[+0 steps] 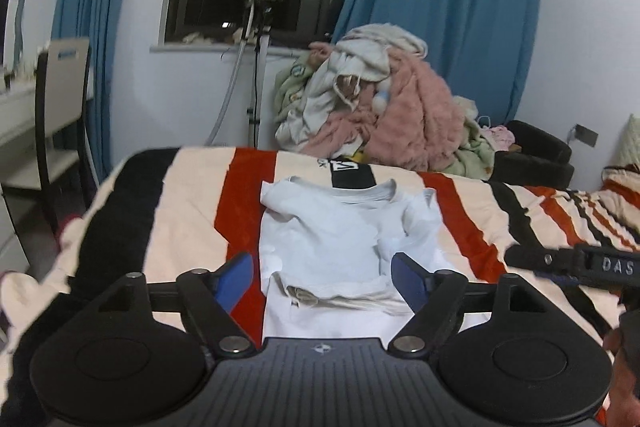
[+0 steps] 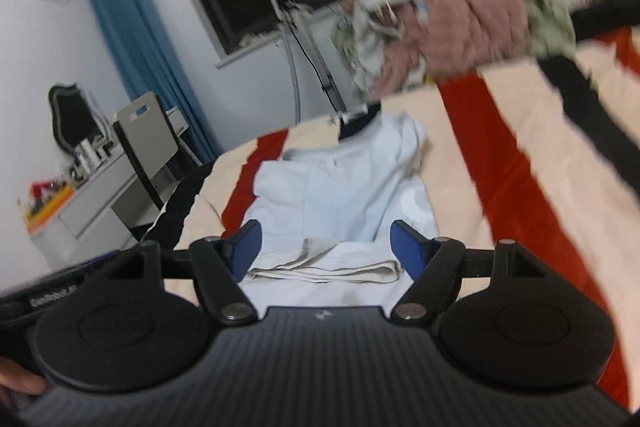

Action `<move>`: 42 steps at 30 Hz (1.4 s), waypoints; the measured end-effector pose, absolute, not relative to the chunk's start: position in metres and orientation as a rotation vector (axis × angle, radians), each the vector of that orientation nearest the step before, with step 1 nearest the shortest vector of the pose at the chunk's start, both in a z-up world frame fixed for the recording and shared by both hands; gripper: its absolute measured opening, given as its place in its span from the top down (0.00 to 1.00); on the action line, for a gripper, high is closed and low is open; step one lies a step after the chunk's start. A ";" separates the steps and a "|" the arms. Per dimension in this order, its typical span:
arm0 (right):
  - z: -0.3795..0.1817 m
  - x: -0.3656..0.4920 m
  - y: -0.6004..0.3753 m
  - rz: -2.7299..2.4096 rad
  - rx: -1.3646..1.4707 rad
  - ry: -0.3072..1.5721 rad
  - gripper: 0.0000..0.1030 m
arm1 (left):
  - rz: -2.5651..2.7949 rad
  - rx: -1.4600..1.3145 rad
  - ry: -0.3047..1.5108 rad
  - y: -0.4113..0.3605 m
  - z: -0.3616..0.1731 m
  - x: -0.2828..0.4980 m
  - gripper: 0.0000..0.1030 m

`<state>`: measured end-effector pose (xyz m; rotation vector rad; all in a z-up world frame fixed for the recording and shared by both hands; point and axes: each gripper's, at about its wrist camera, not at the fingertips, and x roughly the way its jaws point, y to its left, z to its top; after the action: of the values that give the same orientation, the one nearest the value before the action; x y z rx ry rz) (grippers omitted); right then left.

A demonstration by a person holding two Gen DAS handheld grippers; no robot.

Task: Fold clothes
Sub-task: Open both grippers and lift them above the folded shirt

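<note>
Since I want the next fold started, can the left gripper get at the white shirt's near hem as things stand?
Probably yes: the left gripper is open, the white shirt lies flat on the striped bedspread straight ahead, and nothing sits between.

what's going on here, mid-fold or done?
Mid-fold, it seems. A person holds two handheld grippers over a white T-shirt spread on a striped bed cover. Its sleeves are folded inward and the bottom hem doubled up. The left gripper and right gripper are both open, gripping nothing. A pile of unfolded laundry waits behind.
</note>
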<state>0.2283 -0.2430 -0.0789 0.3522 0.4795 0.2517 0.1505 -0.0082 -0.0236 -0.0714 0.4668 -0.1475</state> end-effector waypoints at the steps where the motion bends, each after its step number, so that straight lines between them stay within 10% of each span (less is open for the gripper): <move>1: -0.074 0.219 -0.240 0.253 0.330 0.463 0.28 | -0.147 -0.062 0.457 -0.009 -0.021 0.139 0.23; 33: -0.077 0.134 -0.213 0.161 0.165 0.338 0.30 | -0.130 -0.048 0.446 -0.007 -0.044 0.065 0.10; 38: -0.076 0.134 -0.213 0.144 0.154 0.352 0.66 | -0.129 -0.059 0.458 -0.007 -0.046 0.067 0.10; 42: -0.078 0.135 -0.215 0.137 0.163 0.353 0.66 | -0.134 -0.058 0.466 -0.007 -0.049 0.068 0.10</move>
<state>0.1348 -0.2153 -0.0776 0.1634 0.3533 0.1373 0.0681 -0.0073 -0.0487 -0.0583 0.4661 -0.1338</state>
